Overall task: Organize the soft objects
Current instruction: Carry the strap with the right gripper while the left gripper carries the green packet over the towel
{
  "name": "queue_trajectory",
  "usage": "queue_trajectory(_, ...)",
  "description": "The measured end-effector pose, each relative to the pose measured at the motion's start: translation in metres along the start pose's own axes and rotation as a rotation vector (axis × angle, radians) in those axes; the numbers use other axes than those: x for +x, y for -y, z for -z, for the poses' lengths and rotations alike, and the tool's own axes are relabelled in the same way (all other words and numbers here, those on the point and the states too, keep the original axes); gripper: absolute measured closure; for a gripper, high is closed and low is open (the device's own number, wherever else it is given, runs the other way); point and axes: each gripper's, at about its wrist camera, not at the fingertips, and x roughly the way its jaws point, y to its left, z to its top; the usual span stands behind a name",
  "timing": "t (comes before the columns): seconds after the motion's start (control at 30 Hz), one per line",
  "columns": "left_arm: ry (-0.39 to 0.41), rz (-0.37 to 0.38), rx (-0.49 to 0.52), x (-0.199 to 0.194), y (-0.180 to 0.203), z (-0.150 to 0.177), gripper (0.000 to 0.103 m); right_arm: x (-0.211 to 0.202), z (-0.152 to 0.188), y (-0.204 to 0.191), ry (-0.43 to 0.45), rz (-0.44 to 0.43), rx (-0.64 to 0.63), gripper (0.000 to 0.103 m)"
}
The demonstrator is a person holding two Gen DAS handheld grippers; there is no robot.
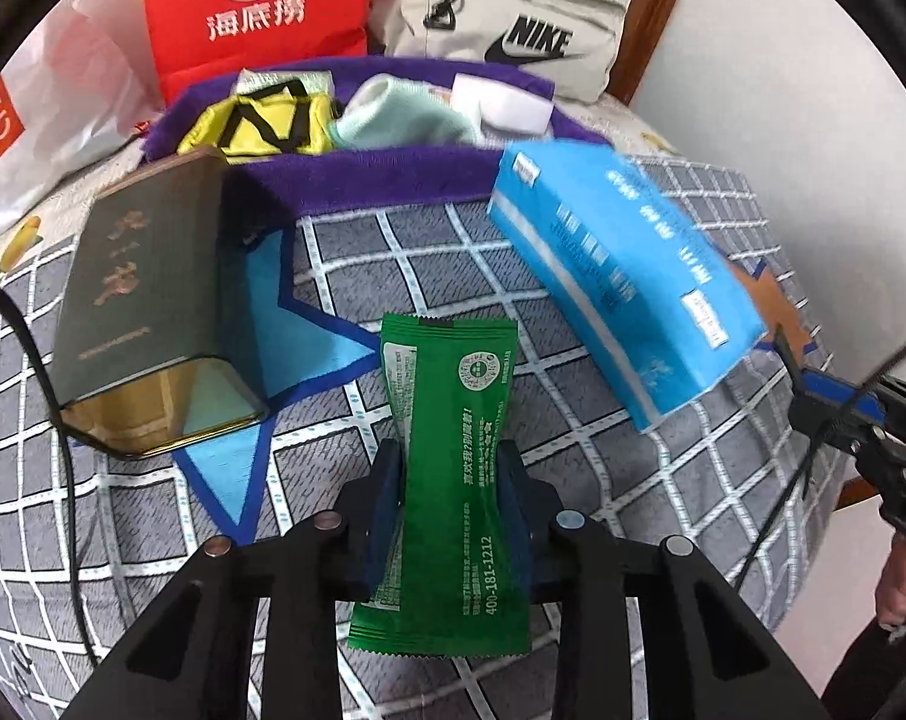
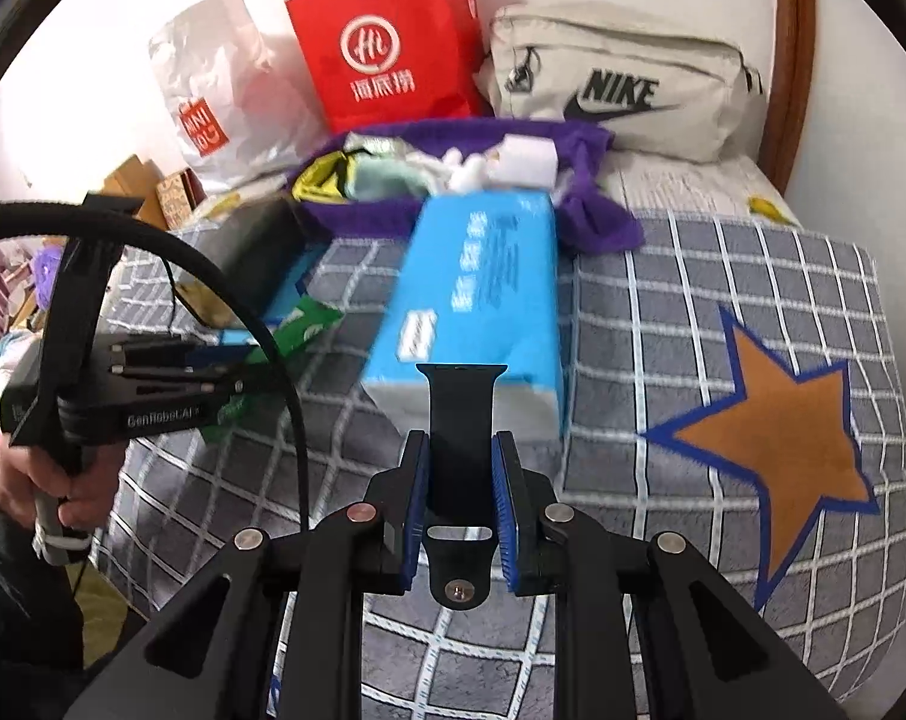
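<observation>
My left gripper (image 1: 450,468) is shut on a green sachet (image 1: 450,438), held above the checked bedcover. My right gripper (image 2: 459,456) is shut on a black watch strap (image 2: 460,420), just in front of a blue tissue pack (image 2: 477,294). The tissue pack also shows in the left wrist view (image 1: 621,276), lying on the bed. Behind it a purple cloth basket (image 1: 369,171) holds a yellow-and-black pouch (image 1: 261,126), a pale green cloth (image 1: 405,117) and a white block (image 1: 510,105). The right gripper shows at the right edge of the left wrist view (image 1: 813,384).
A dark green and gold box (image 1: 147,300) lies left of the sachet. A red paper bag (image 2: 387,42), a white Miniso bag (image 2: 213,84) and a beige Nike bag (image 2: 621,84) stand against the wall. The bed edge drops off at the right.
</observation>
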Motion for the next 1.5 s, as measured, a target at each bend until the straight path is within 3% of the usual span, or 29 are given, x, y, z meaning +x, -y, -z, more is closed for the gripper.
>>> queue_trajectory(0.13,0.031,0.026,-0.013,-0.018,-0.002,0.0,0.073,-0.005,-0.016,-0.004,0.027,-0.018,-0.012,0.082)
queue_trajectory(0.33,0.083,0.005,-0.029,-0.044,-0.011,-0.013,0.073,-0.004,-0.042,-0.007,0.061,-0.038,-0.018,0.082)
queue_trajectory(0.8,0.216,-0.015,-0.138,-0.092,-0.062,-0.054,0.073,0.002,-0.101,-0.003,0.124,-0.063,-0.021,0.082)
queue_trajectory(1.2,0.241,-0.013,-0.177,-0.083,-0.09,-0.095,0.073,0.024,-0.145,0.009,0.135,-0.039,-0.01,0.082)
queue_trajectory(1.5,0.255,-0.012,-0.189,-0.069,-0.106,-0.127,0.073,0.062,-0.182,0.02,0.1,-0.045,0.001,0.082)
